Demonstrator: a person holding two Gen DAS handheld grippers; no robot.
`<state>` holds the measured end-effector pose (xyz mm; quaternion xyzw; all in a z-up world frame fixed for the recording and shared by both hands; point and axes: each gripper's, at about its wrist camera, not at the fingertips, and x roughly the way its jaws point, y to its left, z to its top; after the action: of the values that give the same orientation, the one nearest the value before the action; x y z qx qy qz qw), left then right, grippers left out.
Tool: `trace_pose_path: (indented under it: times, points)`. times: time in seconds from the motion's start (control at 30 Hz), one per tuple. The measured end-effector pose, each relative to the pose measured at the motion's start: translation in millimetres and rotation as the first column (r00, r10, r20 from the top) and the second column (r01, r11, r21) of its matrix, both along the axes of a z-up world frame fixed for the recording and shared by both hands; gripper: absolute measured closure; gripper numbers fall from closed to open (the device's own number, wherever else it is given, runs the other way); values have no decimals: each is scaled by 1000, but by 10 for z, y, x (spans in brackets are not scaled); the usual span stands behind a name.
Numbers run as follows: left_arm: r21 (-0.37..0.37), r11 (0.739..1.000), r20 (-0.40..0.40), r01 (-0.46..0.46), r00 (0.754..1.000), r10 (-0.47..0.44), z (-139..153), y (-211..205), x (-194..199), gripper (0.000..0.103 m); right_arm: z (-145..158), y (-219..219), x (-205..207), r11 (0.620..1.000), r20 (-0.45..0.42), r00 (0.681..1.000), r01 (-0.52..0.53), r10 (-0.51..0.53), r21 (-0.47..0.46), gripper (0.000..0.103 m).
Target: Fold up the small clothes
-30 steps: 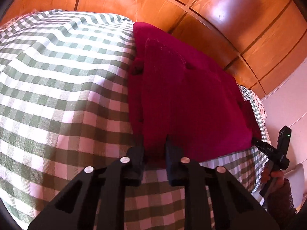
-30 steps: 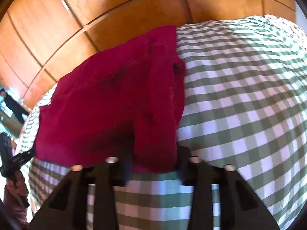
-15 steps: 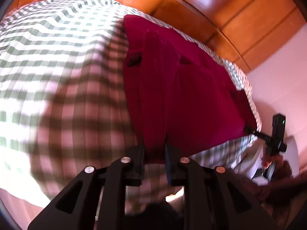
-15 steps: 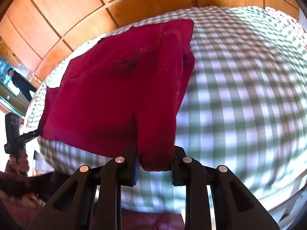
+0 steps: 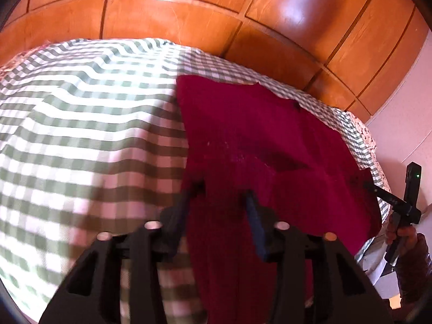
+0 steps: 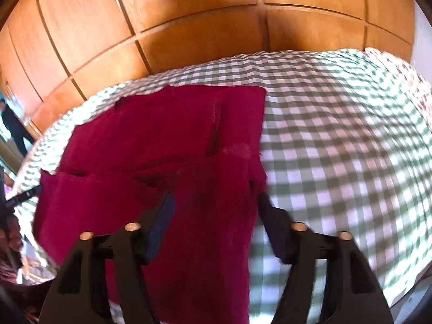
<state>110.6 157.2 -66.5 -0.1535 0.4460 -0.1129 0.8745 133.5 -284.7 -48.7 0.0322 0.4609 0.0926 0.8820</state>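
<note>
Behind everything I see a wood-panel wall (image 5: pixel 172 24), orange-brown, glossy with glare spots. In front of it is the green-and-white checked cloth (image 5: pixel 81 124) covering the bed or table, sunlit on one side, shaded near the garment. A patterned edge shows at the cloth's far corner in the right wrist view, too small to read.

The dark red garment (image 5: pixel 256 140) lies mostly flat on the checked cloth, its far edge close to the wall side. Its near edge is raised off the cloth and hangs between the fingers of both of my grippers. A dark slit or pocket opening shows on it in both views.

My left gripper (image 5: pixel 224 191) has its fingers fairly narrow with a strip of the red fabric running between them. The picture is blurred, so I cannot tell for sure if the pads press it.

My right gripper (image 6: pixel 213 197) has its jaws opening right now. The red fabric still drapes between the fingers, but there is a visible gap beside the right finger, so the pads look off the cloth.

In the left wrist view my right hand (image 5: pixel 405 237) shows at the far right edge, wrapped around the other gripper's handle. A small standing person (image 6: pixel 12 127) in dark clothes sits at the far left of the right wrist view.
</note>
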Motion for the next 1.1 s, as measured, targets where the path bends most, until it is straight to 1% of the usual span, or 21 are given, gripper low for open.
trace_pose_path:
  times: [0.03,0.07,0.13,0.2,0.3,0.33,0.4,0.47,0.57,0.67,0.87,1.0,1.1]
  points:
    - [7,1000,-2,15,1000,-15,1,-50,19,92,-9,29,11,1000,-3,1000,-2,2,-25,79]
    - [13,1000,17,17,1000,-17,30,-75,2,95,7,36,-11,999,0,1000,-5,5,-36,90]
    - [14,999,65,40,997,-41,119,-108,-116,96,88,23,-101,999,17,1000,-12,12,-30,93]
    - [10,999,87,45,995,-46,181,-77,-209,96,236,9,-230,1000,43,999,-25,26,-19,93]
    - [-27,999,124,44,991,-40,316,4,-334,96,445,6,-330,999,79,996,-37,37,-4,93]
    - [-40,998,143,43,989,-37,380,29,-353,96,531,11,-355,999,98,994,-40,40,-1,95]
    - [-57,998,169,35,985,-25,472,79,-357,96,647,9,-338,999,125,991,-38,37,13,95]
    - [-63,998,194,28,981,-15,560,78,-266,96,722,28,-231,999,146,989,-37,34,21,95]
    - [-34,999,210,5,978,2,631,41,-13,96,738,83,48,999,161,986,-38,37,2,96]
    - [-6,1000,217,-25,976,26,691,10,282,97,739,94,359,1000,172,985,-23,21,6,96]
    - [35,992,216,-119,970,109,730,39,942,97,697,73,1030,999,179,983,40,-42,14,96]
    - [66,985,186,-159,972,144,618,46,1378,97,567,65,1476,996,155,984,82,-84,16,96]
    - [119,976,138,-183,976,167,406,3,1693,97,314,112,1786,994,106,988,111,-109,-12,96]
